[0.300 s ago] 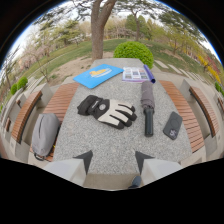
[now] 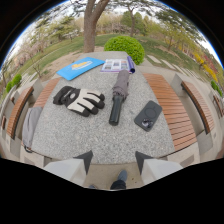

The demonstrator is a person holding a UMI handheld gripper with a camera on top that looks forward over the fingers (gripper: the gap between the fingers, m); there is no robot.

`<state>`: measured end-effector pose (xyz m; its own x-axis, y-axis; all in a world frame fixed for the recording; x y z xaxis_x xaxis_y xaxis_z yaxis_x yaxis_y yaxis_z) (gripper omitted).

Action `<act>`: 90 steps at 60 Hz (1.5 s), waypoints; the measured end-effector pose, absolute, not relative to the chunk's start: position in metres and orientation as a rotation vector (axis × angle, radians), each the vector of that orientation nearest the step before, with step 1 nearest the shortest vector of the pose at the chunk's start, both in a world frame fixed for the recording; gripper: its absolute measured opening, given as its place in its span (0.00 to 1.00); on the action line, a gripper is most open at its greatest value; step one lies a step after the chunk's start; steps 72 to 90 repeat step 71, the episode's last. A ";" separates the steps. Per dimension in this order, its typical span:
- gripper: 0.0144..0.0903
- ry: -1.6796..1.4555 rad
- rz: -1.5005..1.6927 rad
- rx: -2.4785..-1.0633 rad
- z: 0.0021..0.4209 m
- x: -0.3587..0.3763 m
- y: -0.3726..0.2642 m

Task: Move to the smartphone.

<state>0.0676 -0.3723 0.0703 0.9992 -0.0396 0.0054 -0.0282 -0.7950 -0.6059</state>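
Hovering spread and empty, the gripper [image 2: 113, 159] faces one table [image 2: 70, 135]: one smartphone [image 2: 148, 116] right of one umbrella [image 2: 118, 96], two gloves [image 2: 80, 99] left.

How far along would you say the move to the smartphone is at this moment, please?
Done: the gripper faces the stone table. In hand: its open fingers hold nothing, hovering at the near edge. Left: the smartphone lies well beyond them, right of the folded umbrella, so most of the approach remains, forward and rightward.

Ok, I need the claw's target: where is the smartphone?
In the gripper view, the smartphone lies on the stone table, beyond the open claw and to its right, beside the folded umbrella.
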 end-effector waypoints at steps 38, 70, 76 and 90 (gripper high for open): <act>0.93 0.022 -0.029 -2.465 0.025 0.194 -0.265; 0.93 0.025 -0.027 -2.453 0.012 0.201 -0.220; 0.93 0.027 -0.025 -2.453 0.012 0.201 -0.220; 0.93 0.027 -0.025 -2.453 0.012 0.201 -0.220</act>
